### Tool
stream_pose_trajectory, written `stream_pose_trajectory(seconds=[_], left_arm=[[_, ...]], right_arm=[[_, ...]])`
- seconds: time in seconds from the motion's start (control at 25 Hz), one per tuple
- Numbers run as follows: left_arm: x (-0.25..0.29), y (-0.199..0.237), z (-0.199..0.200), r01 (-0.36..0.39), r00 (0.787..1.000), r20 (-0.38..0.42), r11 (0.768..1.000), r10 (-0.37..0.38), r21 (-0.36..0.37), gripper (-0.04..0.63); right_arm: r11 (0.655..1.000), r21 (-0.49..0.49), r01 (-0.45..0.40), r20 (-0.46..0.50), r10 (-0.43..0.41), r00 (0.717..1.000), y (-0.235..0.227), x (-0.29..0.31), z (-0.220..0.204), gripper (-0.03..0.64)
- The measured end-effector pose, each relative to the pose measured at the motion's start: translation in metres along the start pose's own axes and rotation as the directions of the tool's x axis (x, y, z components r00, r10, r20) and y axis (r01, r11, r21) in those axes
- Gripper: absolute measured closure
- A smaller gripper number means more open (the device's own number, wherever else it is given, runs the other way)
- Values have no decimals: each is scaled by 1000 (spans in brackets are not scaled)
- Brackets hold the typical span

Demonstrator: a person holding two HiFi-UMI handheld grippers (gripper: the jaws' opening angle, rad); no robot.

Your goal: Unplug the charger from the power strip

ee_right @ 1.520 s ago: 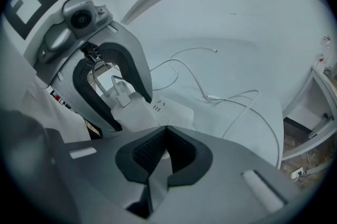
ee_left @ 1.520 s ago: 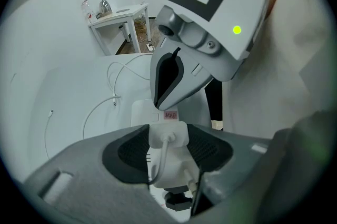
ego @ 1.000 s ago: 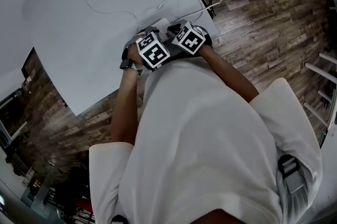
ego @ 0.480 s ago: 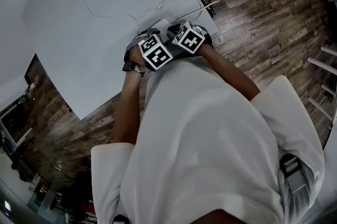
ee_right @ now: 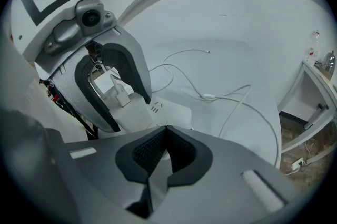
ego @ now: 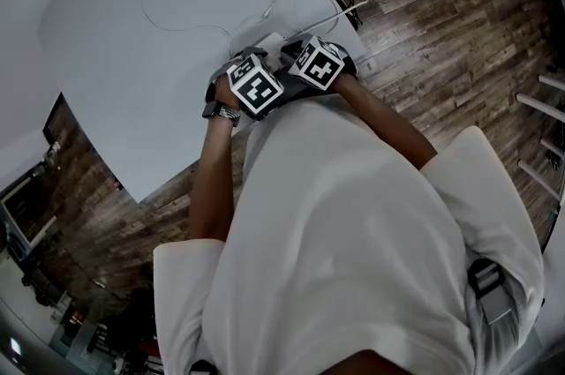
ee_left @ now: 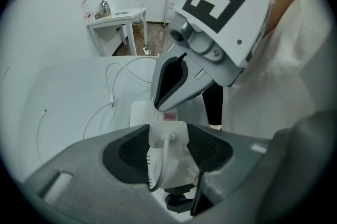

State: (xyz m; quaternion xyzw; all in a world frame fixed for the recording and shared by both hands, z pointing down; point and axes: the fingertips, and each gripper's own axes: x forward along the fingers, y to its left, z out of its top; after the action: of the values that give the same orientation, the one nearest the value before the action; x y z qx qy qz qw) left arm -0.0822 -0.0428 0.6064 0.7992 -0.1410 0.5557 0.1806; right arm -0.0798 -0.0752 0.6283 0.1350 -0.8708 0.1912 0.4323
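A: Start nearest you. Your left tongs (ee_left: 171, 161) are clamped on the charger (ee_left: 168, 136), one pad on each flank. Its cable (ee_left: 159, 167) comes out of the face turned toward you.

B: Your right tongs (ee_right: 164, 157) are closed with nothing in them, and their tips are at the near end of the power strip (ee_right: 158, 109). I can't tell whether they actually press on it.

A: So bear down there first. The strip looks light, and without that it would likely lift along with the charger.

B: Then draw the charger straight out along its prongs, with no rocking. I'd judge it sits in or right at its socket, on the table (ee_right: 226, 54) just in front of you.

A: Farther out, loose white leads (ee_right: 231, 104) lie across the table. Pull away from them so you don't drag them.
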Motion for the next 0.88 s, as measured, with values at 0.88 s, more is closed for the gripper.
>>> stream_pose_trajectory(seconds=[0.88], left_arm=[[3,4,-2,-3,1000,-9,1000,3,5,368]], right_arm=[[1000,0,1,15,-1,1000,-3,-1,-1,614]])
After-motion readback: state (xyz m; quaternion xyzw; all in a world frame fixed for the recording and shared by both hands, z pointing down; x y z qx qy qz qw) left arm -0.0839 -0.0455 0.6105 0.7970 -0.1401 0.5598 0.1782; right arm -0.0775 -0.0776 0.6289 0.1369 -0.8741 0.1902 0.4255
